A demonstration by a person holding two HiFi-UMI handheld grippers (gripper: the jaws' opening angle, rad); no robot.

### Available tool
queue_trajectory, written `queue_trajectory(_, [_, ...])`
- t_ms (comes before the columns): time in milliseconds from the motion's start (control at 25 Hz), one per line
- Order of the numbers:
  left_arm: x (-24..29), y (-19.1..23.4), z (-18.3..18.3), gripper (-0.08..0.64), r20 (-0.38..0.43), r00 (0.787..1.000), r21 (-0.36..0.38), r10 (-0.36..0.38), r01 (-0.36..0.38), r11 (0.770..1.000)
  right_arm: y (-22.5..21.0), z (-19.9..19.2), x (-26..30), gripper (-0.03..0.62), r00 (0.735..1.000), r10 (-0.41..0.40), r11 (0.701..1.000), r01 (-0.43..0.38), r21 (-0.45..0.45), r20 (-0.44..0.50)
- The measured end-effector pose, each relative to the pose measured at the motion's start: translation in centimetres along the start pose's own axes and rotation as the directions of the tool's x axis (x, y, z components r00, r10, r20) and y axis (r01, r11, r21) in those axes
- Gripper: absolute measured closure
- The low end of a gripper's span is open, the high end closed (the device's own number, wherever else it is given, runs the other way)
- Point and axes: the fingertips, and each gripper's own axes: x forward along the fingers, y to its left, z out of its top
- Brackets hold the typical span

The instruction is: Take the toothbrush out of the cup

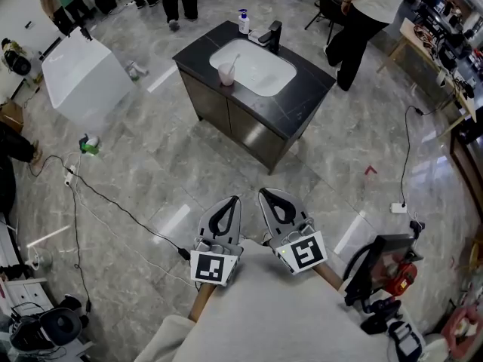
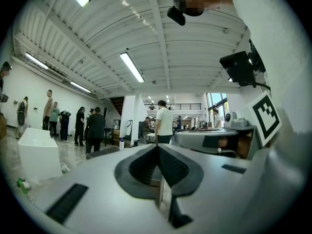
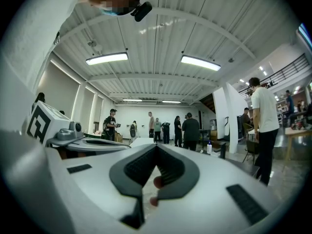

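**Two shut grippers held well back from a toothbrush cup on a sink island**

Head view, looking steeply down at a grey marble floor. A black-topped vanity cabinet [image 1: 306,96] with a white oval basin [image 1: 256,68] stands well ahead. On its top, just beside the basin's left edge, is a translucent pink plastic cup [image 1: 226,75]. A thin white toothbrush [image 1: 235,59] leans out of it toward the basin.

The left gripper [image 1: 235,200] and right gripper [image 1: 263,193], grey with black pads, sit low in the picture, well apart from the cabinet. Each has its jaws pressed together with nothing between them.

The toothbrush is probably light, stiff and slick. The bare length above the rim looks the best place to pinch. The cup seems light too and may tip or lift with it, so steadying it could help.

A black tap [image 1: 273,35] and a white pump bottle with a blue cap [image 1: 243,21] stand behind the basin, away from the cup. A large white box [image 1: 83,81] sits on the floor to the left. A person in a white top [image 1: 366,6] stands by the cabinet's far right corner.
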Motion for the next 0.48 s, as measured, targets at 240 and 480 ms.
queue_trajectory(240, [-1.0,2.9,0.3,0.557,0.006,1.000,0.002,0.007,-0.007,1.000,0.5,0.3,1.1,0.589,0.999,-0.038,0.999,0.038,-0.018,0.007])
queue_trajectory(480, [-2.6,6.0,-0.7,0.557,-0.018,0.999,0.088,0.041,-0.039,0.995,-0.9,-0.6,0.4,0.589,0.997,-0.079,0.996,0.078,-0.044,-0.026])
